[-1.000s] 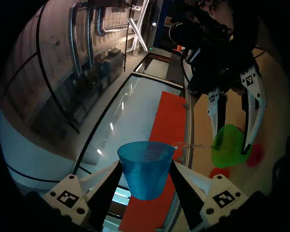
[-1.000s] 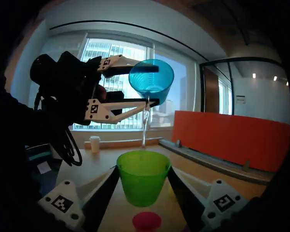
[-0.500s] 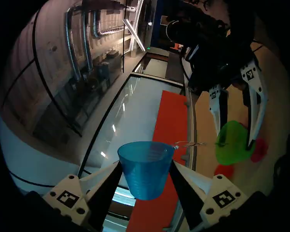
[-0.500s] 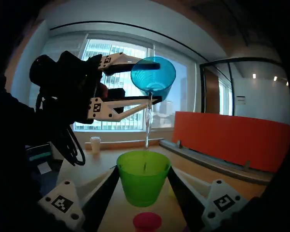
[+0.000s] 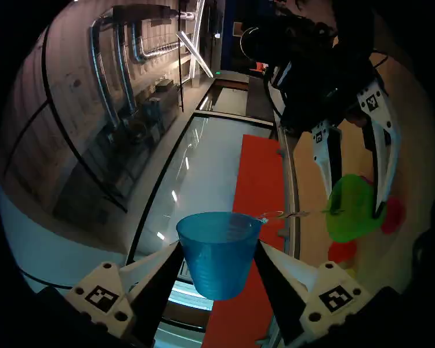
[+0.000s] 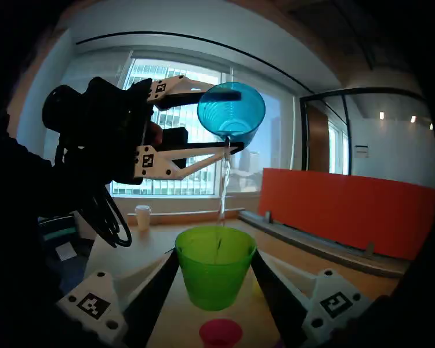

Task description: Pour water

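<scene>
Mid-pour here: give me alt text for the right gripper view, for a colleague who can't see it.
A thin stream of water falls from a tilted blue cup, clamped in the left gripper, into an upright green cup held in the right gripper. A small pink cup sits on the table below, with a bright window behind.
</scene>
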